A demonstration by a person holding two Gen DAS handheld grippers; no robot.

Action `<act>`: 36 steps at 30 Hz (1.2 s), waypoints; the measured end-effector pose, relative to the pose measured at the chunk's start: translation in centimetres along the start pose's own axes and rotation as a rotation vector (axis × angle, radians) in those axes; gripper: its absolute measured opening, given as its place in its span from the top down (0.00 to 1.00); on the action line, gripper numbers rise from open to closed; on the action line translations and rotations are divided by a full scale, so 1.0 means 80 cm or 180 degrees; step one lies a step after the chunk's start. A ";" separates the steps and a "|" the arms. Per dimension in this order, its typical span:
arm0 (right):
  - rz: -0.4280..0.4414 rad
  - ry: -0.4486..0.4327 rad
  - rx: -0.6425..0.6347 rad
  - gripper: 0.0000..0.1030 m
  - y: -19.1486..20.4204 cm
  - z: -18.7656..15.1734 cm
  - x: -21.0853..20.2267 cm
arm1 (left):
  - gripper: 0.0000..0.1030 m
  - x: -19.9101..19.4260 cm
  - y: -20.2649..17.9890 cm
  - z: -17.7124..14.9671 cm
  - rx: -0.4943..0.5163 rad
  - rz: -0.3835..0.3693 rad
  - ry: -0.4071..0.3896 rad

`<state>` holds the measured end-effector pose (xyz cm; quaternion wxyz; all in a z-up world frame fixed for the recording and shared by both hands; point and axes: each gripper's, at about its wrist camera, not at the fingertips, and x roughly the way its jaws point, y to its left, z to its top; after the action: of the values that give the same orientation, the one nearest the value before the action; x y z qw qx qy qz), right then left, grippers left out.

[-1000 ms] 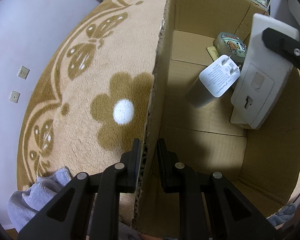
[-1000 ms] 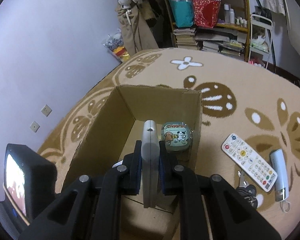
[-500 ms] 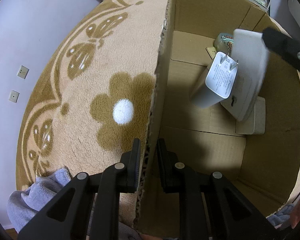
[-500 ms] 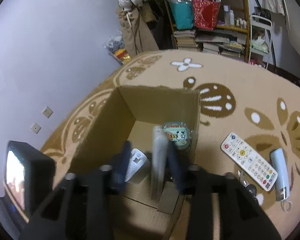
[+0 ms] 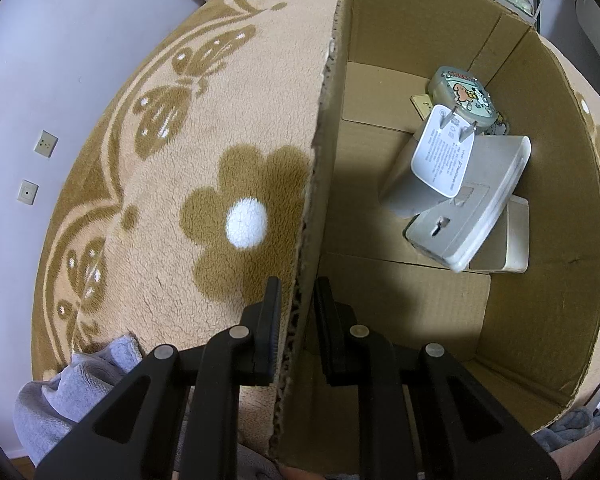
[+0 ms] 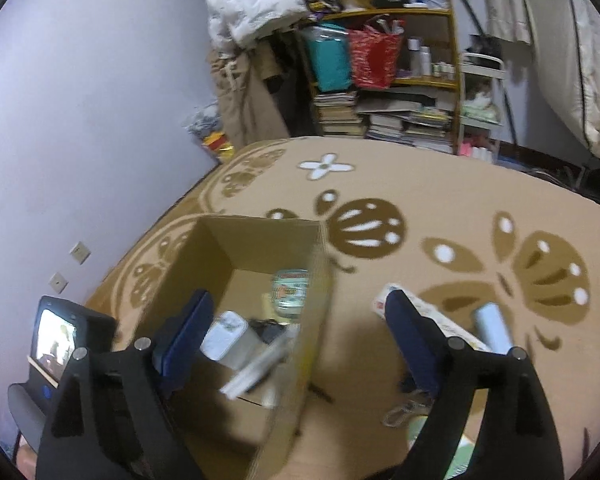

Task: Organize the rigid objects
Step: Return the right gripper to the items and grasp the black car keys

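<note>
Beige plush carpet (image 5: 228, 80) with brown butterfly and flower pattern; bearing open brown cardboard box (image 5: 560, 240), white remote control (image 6: 456, 330), pale-blue cylinder (image 6: 494, 328), grey cloth (image 5: 76, 388).

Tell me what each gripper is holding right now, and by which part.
The left gripper clamps the cardboard box by the top edge of its side wall. The right gripper is wide open and holds nothing; the flat white device lies loose inside the box.

Both views overlook cardboard box (image 5: 440, 300)
</note>
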<state>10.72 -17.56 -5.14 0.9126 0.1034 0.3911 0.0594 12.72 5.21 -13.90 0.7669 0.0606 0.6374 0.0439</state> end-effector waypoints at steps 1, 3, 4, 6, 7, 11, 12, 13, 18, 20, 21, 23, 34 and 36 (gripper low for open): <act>-0.0023 0.0015 0.0011 0.10 -0.007 0.000 -0.001 | 0.84 0.000 0.000 0.000 -0.0001 -0.0001 0.0001; -0.0089 0.0025 0.0022 0.10 -0.021 -0.001 0.000 | 0.84 0.000 0.000 0.000 0.0001 -0.0001 -0.0001; -0.0126 0.0034 0.0030 0.09 -0.028 -0.002 0.001 | 0.84 0.000 0.000 0.000 -0.0001 -0.0001 -0.0001; -0.0192 0.0062 0.0085 0.02 -0.043 -0.007 0.002 | 0.84 0.000 0.000 0.000 -0.0002 -0.0002 0.0002; -0.0210 0.0079 0.0124 0.02 -0.051 -0.010 0.003 | 0.84 0.000 0.000 0.000 -0.0004 -0.0002 0.0002; -0.0283 0.0199 0.0253 0.01 -0.076 -0.023 0.015 | 0.84 -0.001 0.000 0.000 -0.0001 0.0000 0.0001; -0.0303 0.0230 0.0278 0.01 -0.081 -0.027 0.018 | 0.84 -0.001 0.000 0.000 -0.0006 -0.0004 0.0003; -0.0325 0.0273 0.0305 0.01 -0.086 -0.030 0.022 | 0.84 -0.001 0.000 0.000 -0.0005 -0.0004 0.0002; -0.0400 0.0463 0.0430 0.01 -0.107 -0.050 0.041 | 0.84 -0.002 0.000 0.000 -0.0001 -0.0001 0.0001; -0.0472 0.0522 0.0470 0.01 -0.113 -0.057 0.050 | 0.84 -0.002 0.000 0.000 -0.0001 -0.0002 0.0001; -0.0482 0.0549 0.0483 0.01 -0.116 -0.060 0.054 | 0.84 -0.002 0.000 0.000 -0.0003 -0.0003 0.0001; -0.0466 0.0628 0.0526 0.01 -0.122 -0.069 0.064 | 0.84 -0.002 -0.001 0.000 0.0000 -0.0001 0.0000; -0.0500 0.1028 0.0640 0.01 -0.132 -0.106 0.107 | 0.84 -0.002 0.000 0.000 -0.0001 -0.0002 0.0000; -0.0532 0.1029 0.0613 0.01 -0.131 -0.108 0.109 | 0.84 -0.003 0.000 0.000 -0.0003 -0.0005 0.0003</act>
<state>10.70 -24.86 -19.55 0.8255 0.1466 0.5436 -0.0384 12.70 5.15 -13.69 0.7667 0.0597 0.6377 0.0437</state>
